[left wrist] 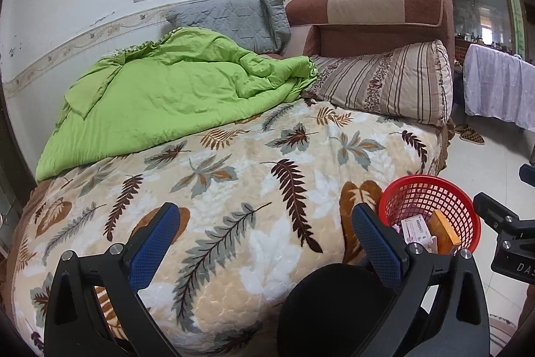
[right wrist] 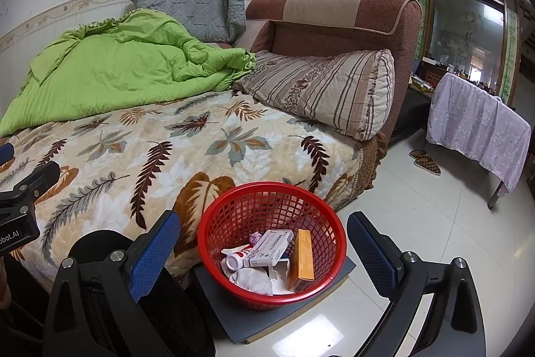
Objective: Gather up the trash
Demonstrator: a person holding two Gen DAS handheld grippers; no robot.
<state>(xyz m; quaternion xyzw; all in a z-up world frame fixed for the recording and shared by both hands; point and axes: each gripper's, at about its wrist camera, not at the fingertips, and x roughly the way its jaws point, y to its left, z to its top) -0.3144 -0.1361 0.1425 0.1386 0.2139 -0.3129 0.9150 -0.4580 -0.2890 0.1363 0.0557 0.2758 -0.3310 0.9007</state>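
Claws level, left claw (left wrist: 265, 233) over bed (left wrist: 234, 176), right claw (right wrist: 264, 240) over red basket (right wrist: 240, 209), jaws spread

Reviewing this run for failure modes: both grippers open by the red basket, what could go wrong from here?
1. The red basket sits on a thin grey board beside the bed; a bump from the right gripper might tip it.
2. The orange box leans upright against the basket wall and could fall out if it tilts.
3. The left gripper hovers over the leaf blanket; its fingers may snag it.
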